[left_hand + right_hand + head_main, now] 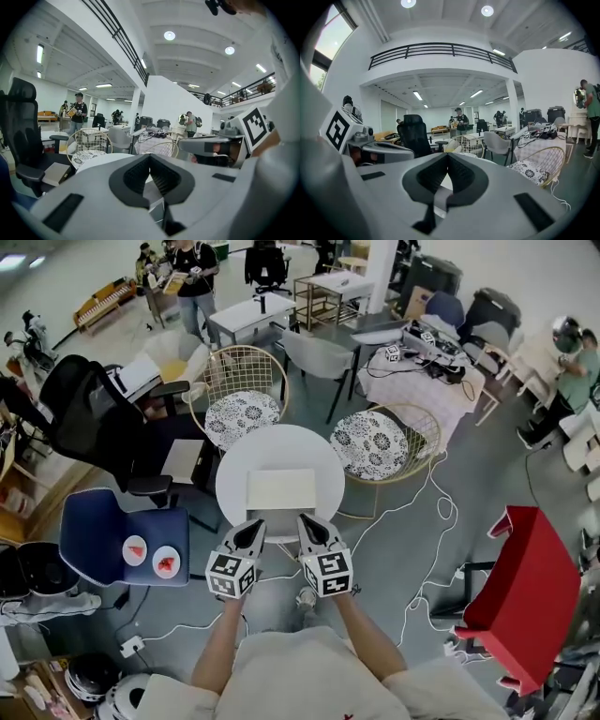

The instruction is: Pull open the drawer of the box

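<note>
Hovering side by side at the six o'clock edge of the round white desk (234, 465), the left gripper (253, 526) and the right gripper (307, 521) both pointed toward twelve o'clock. The left gripper view showed its jaws drawn together at the tips, with nothing between them (150, 157). The right gripper (447, 157) was likewise closed and empty. The box (281, 489), flat and white, lay near the middle of the desk, at twelve o'clock from the grippers and apart from both. Its drawer could not be made out from above. Two wire chairs with patterned cushions stood at eleven (242, 416) and two o'clock (375, 442) of the desk. A blue chair (103, 535) sat at eight o'clock.
</note>
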`<state>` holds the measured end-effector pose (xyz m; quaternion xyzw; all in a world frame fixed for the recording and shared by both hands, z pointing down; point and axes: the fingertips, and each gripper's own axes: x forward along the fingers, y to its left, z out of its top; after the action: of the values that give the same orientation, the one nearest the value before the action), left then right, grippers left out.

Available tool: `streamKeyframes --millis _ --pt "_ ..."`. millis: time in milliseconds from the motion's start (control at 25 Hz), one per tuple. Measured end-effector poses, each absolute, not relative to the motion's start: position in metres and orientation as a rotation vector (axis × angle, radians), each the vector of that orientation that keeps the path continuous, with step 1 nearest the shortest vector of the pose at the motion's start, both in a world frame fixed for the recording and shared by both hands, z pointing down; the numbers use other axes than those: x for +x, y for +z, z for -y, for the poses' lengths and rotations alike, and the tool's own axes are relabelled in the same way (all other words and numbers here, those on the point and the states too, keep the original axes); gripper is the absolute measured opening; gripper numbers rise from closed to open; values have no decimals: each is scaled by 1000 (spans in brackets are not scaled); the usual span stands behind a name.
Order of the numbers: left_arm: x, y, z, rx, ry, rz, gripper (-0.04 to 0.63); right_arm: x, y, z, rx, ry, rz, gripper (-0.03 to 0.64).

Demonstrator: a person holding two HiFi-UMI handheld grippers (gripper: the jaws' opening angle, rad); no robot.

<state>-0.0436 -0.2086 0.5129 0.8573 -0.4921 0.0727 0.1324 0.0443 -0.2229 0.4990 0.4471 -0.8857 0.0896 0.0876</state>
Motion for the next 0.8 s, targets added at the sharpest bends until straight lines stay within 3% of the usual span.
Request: streamKeyframes --millis 800 --pt "-75 496 -35 2547 173 1388 12 14 488 -26 1428 201 2606 15"
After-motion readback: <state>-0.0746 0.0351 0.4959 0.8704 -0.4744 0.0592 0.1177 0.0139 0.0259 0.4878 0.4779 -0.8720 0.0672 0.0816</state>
